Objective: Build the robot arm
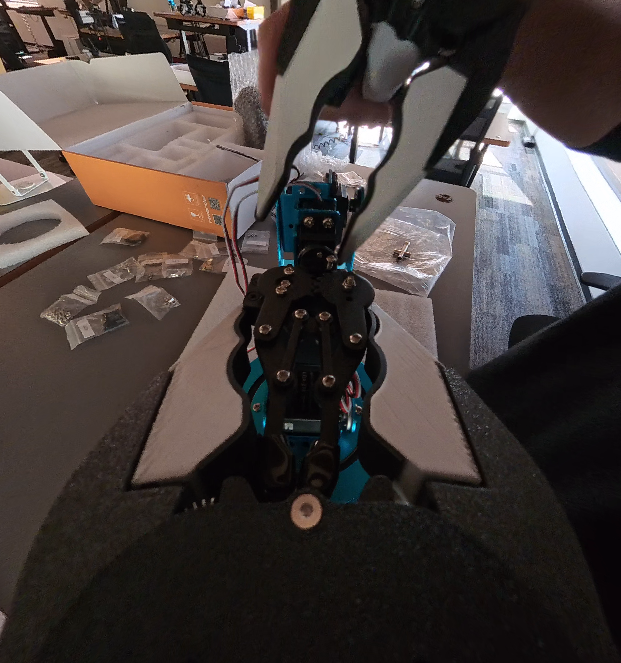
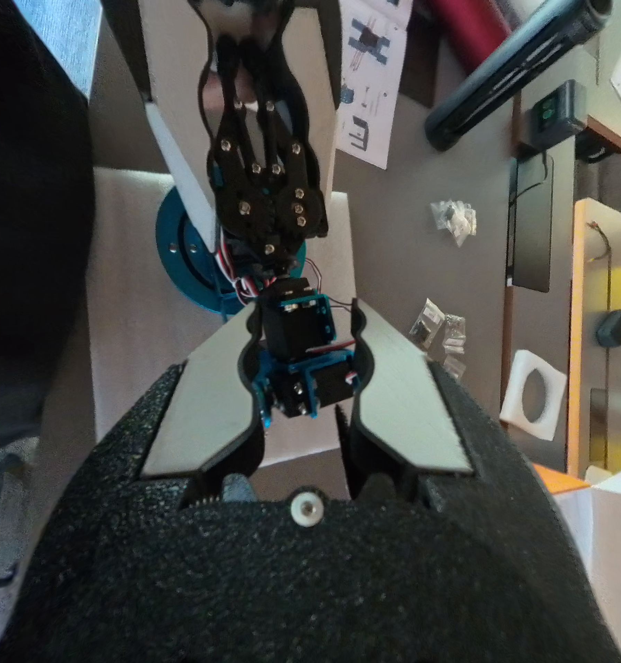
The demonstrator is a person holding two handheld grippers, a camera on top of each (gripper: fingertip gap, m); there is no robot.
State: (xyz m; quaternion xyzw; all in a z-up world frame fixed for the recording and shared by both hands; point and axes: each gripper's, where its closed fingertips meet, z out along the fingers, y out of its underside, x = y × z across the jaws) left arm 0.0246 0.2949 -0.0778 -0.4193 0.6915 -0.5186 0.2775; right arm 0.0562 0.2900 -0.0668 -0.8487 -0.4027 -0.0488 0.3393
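Note:
A small robot arm with blue metal brackets and black servos stands on a round blue base [image 2: 172,244]. My left gripper [image 1: 307,290] is shut on its black claw [image 1: 309,344], with a finger pressed against each side; the left gripper also shows at the top of the right wrist view [image 2: 269,240]. My right gripper [image 2: 303,305] comes down from above [image 1: 301,236] and is shut on the blue servo bracket [image 2: 294,333] behind the claw. Red, white and black wires hang from the servos.
The arm stands on a white foam pad [image 1: 402,315] on a dark table. Left of it lie several small bags of screws [image 1: 104,315], an orange box with foam lining [image 1: 151,186] and a foam piece with a hole [image 1: 29,233]. A bag with a cross wrench [image 1: 405,251] lies right. An instruction sheet [image 2: 370,82] lies nearby. Some 4 cm of space lies between my two pairs of fingers.

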